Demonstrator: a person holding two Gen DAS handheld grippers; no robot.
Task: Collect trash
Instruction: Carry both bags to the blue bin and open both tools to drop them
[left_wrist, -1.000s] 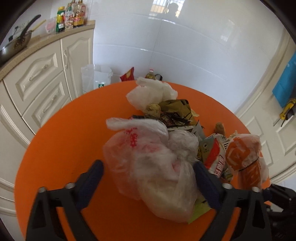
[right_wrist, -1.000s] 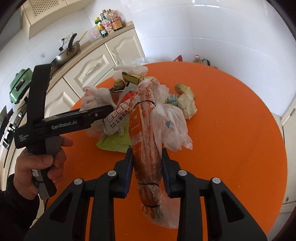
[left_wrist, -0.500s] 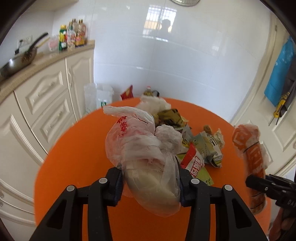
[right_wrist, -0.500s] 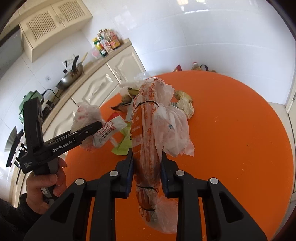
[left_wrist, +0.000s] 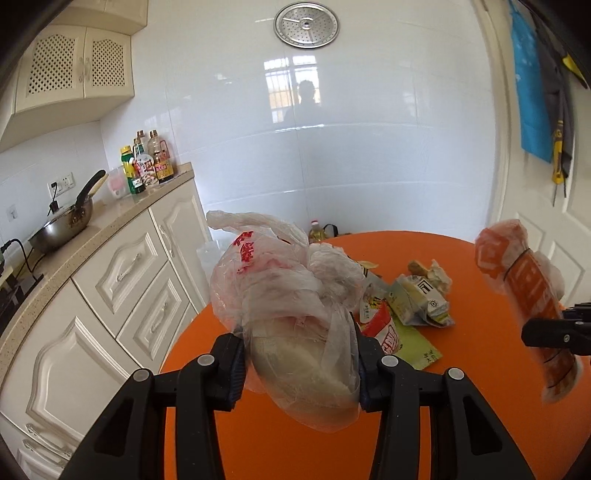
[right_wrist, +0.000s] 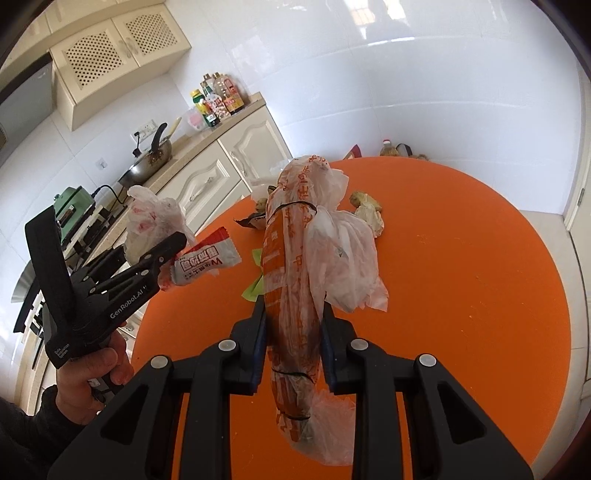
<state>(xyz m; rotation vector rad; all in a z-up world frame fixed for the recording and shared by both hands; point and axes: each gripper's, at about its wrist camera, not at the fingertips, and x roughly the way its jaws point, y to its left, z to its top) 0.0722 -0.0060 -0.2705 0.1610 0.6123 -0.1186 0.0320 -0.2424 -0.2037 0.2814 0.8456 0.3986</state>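
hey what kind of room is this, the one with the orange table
Most likely a home kitchen. A wok sits on the stone counter over cream cabinets, sauce bottles stand by the tiled wall, and the round orange table holds food wrappers.

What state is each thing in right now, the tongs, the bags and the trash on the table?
Left tongs: shut on the clear bag.
Clear bag: gripped, lifted.
Right tongs: shut on the orange bag.
Orange bag: gripped, upright.
Red-and-white wrapper: lying on the orange table.
Wall cabinet doors: closed.
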